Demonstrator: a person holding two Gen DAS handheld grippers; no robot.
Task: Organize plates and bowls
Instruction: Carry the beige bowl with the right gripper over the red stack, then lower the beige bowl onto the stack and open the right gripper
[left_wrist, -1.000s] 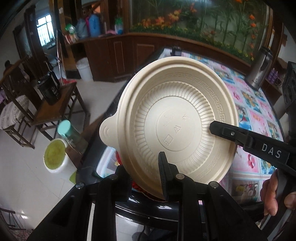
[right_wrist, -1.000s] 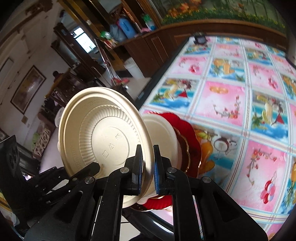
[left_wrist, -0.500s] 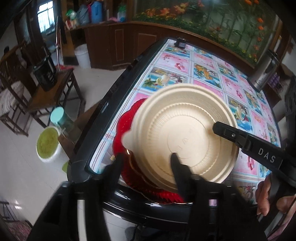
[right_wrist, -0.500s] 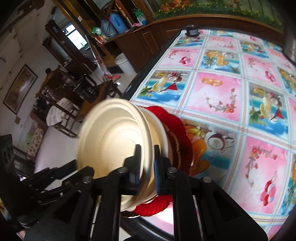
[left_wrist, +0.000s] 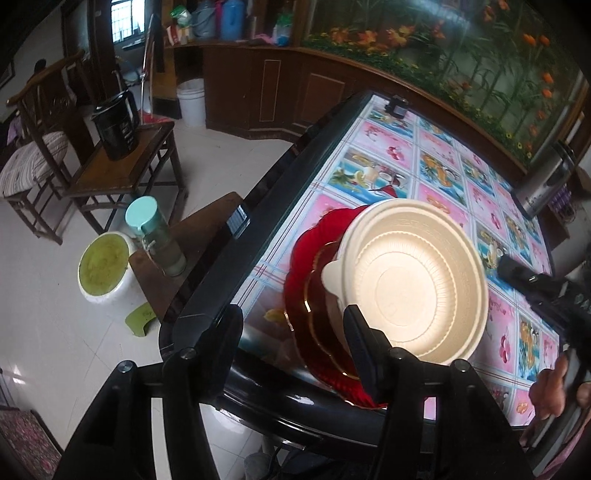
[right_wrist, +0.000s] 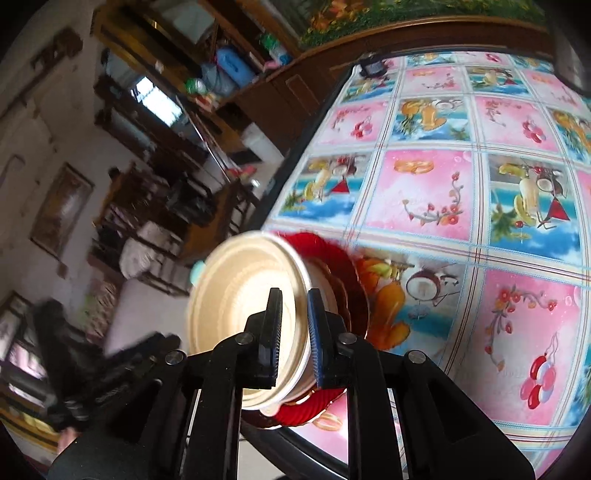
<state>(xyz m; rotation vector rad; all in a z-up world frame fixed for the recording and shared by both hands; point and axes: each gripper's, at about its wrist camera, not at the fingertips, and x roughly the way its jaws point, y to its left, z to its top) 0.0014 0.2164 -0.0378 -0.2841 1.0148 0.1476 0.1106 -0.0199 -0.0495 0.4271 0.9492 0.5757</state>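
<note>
We had the cream bowl (left_wrist: 413, 284) sitting on the stack of red plates (left_wrist: 306, 266) at the near edge of the counter (left_wrist: 388, 162), right by its rounded corner. What the next move turned on was how that bowl lay from each hand-held gripper. Our left hand-held gripper (left_wrist: 291, 332) stood open and empty; its right finger lay in front of the bowl's near rim, its left finger off over the counter's dark edge, so the bowl sat ahead and to the right of its gap, not between the fingers. Our right hand-held gripper (right_wrist: 293, 332) came in from the bowl's opposite side, and the bowl's rim (right_wrist: 299, 295) ran straight through its narrow gap. Its jaws had only a slight gap; whether the pads pressed on the rim we could not tell through the blur. The bowl is round, so no long axis mattered; only the rim did. We judged the right hand the nearer one for any last nudge or release.
</note>
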